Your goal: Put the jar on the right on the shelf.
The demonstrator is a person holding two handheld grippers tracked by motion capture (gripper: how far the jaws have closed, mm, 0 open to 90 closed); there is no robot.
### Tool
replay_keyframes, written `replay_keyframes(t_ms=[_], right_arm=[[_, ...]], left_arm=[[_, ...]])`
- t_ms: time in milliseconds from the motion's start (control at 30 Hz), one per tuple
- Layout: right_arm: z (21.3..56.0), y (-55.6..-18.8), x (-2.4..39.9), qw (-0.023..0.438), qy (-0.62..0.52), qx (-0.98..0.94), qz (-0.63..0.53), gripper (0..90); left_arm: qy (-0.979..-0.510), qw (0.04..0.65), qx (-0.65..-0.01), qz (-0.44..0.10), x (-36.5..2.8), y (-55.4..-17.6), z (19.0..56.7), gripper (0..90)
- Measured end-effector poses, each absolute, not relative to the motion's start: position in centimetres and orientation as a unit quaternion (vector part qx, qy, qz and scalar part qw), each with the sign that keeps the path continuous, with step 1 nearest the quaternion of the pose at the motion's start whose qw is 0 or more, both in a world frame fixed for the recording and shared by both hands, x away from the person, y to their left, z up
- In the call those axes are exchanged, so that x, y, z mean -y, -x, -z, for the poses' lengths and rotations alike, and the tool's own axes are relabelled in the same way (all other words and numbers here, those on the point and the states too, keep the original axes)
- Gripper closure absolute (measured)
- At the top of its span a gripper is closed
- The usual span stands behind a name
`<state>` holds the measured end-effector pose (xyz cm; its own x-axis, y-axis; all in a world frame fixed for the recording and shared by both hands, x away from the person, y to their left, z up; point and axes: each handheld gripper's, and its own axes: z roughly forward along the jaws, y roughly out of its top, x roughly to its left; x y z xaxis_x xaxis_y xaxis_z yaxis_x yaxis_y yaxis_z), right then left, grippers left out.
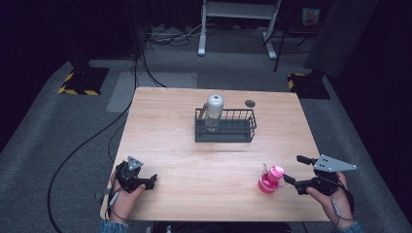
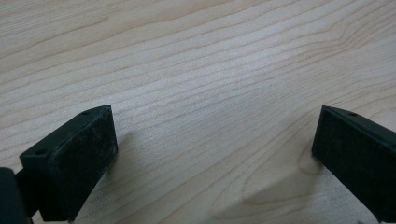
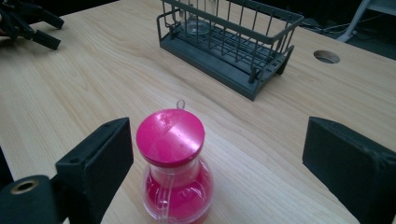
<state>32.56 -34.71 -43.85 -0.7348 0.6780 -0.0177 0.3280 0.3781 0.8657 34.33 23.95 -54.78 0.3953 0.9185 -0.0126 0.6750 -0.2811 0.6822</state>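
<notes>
Two grippers are working at a wooden table [image 1: 170, 145], one in each of the person's hands. The right gripper [image 1: 293, 170] is sitting near the table's right front corner with its jaws spread wide and nothing clamped between them. A small pink bottle [image 1: 269, 180] is standing upright on the wood just beside that gripper's nearer jaw, at the front right of the table. In the right gripper view the bottle [image 3: 173, 172] is standing between the two black jaws, closer to the left one, with a gap showing on both sides, so the pads are not pressing on it. Its pink cap is closed, pink liquid is showing through the clear body, and a clear handle is running down its near side.

The left gripper [image 1: 145, 180] is resting at the front left of the table, well apart from the bottle. In the left gripper view its jaws are also standing wide apart over bare wood, holding nothing.

A dark wire basket [image 1: 225, 127] is sitting toward the middle of the table's far half. A clear bottle with a silver cap [image 1: 214, 110] is standing upright inside the basket at its left end. In the right gripper view the basket [image 3: 261, 46] is lying beyond the pink bottle, well apart from it, and a round hole [image 3: 326, 56] in the tabletop is showing to its right.
</notes>
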Motion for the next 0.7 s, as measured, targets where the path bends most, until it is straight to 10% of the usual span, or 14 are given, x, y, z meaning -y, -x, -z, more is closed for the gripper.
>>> replay_keyframes(t_ms=[700], right_arm=[[44.3,-32.6,32.3,0.167,-0.302,-0.805,-0.483,11.9]], left_arm=[[-0.776,0.309,-0.513,-0.197,-23.9,-34.3,54.8,0.2]])
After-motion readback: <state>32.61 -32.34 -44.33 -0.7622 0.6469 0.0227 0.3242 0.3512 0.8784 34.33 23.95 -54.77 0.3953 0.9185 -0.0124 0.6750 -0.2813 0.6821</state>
